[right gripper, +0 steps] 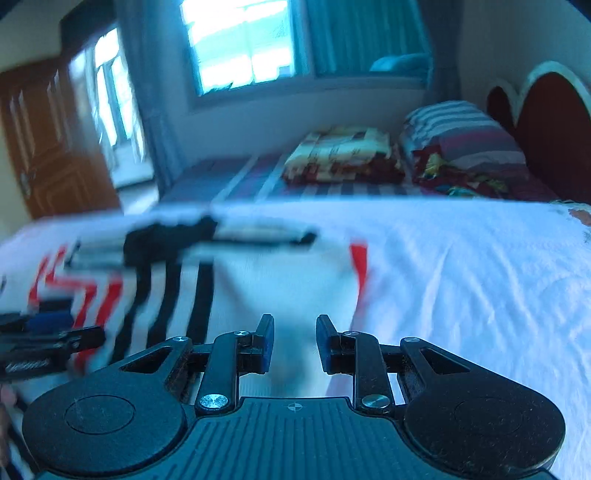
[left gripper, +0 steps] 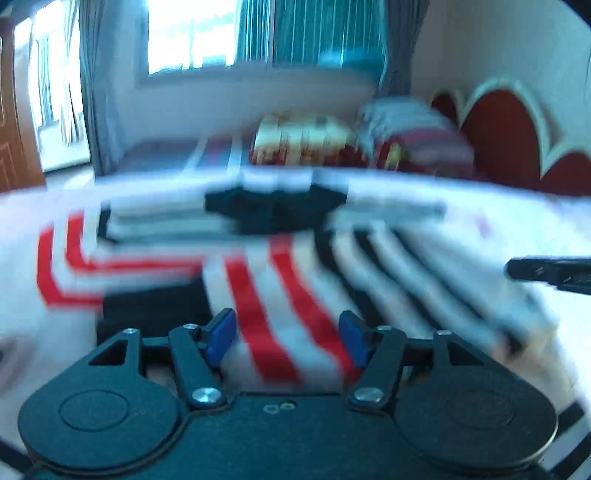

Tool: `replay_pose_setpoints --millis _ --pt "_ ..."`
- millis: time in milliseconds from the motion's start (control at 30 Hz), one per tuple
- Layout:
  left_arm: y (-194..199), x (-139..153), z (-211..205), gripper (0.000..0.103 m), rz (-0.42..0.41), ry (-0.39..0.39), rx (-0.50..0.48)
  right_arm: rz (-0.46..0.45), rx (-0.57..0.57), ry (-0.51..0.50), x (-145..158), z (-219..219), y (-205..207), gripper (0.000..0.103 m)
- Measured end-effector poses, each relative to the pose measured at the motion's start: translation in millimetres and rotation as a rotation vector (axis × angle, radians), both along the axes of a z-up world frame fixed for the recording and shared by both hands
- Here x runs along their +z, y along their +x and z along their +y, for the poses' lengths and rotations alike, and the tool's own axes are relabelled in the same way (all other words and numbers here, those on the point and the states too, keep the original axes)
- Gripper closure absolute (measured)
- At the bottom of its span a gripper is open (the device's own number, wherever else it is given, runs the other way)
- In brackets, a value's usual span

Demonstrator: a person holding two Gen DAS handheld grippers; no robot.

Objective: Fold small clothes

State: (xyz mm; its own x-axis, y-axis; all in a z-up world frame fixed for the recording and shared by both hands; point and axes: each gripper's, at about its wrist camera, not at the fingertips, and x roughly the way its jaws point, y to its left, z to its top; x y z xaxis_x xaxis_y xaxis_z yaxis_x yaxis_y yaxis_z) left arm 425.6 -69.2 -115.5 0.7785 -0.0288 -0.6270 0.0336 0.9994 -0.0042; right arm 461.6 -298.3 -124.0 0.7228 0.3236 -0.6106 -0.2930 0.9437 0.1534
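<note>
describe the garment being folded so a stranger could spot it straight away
Start at the white sheet covering the near bed. The garment lies on it ahead of both grippers: a small white top with red stripes on one side and black stripes beside them, unlike the patterned bedding stacked on the far bed.

white shirt [left gripper: 280,295] with red and black stripes; white sheet [right gripper: 461,266]; black claws with blue pads [left gripper: 221,334]; red headboard [right gripper: 554,129].

I see a bedroom lit by daylight from a window [right gripper: 243,44] with teal curtains [right gripper: 354,33], a brown wooden door [right gripper: 48,147] at left, a red headboard [right gripper: 554,125] at right, and pale walls [right gripper: 498,48].
</note>
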Motion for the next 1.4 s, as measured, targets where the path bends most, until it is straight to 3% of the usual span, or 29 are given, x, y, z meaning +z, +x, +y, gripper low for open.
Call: replay_pose_setpoints --millis 67,167,267,333,433,667,767,900,1133,1400 --pt "1 3 -3 0.041 0.003 0.026 -0.007 -0.001 -0.012 0.010 -13 1 -5 0.077" --pt "9 15 2 0.040 0.055 0.004 -0.006 0.025 -0.050 0.031 -3 -3 -4 0.076" --pt "-15 28 22 0.021 -0.008 -0.027 0.044 -0.020 -0.078 0.076 9 -12 -20 0.076" --pt "-37 31 50 0.022 -0.025 -0.081 0.091 0.004 -0.111 0.100 12 -20 -28 0.076" --pt "-80 33 110 0.030 -0.031 -0.150 0.214 0.043 -0.187 0.131 18 -35 -42 0.076" --pt "-181 26 307 0.040 -0.066 -0.404 0.683 0.064 -0.352 0.200 40 -48 -84 0.076" --pt "-202 29 359 0.042 -0.103 -0.461 0.770 0.052 -0.396 0.202 50 -35 -96 0.076" --pt "-213 35 396 0.042 -0.142 -0.488 0.783 0.041 -0.432 0.214 66 -11 -110 0.076" --pt "-209 15 435 0.046 -0.164 -0.685 0.794 0.024 -0.463 0.209 88 29 -123 0.076" --pt "-205 -10 470 0.050 -0.231 -0.861 0.795 0.014 -0.519 0.192 103 36 -129 0.076"
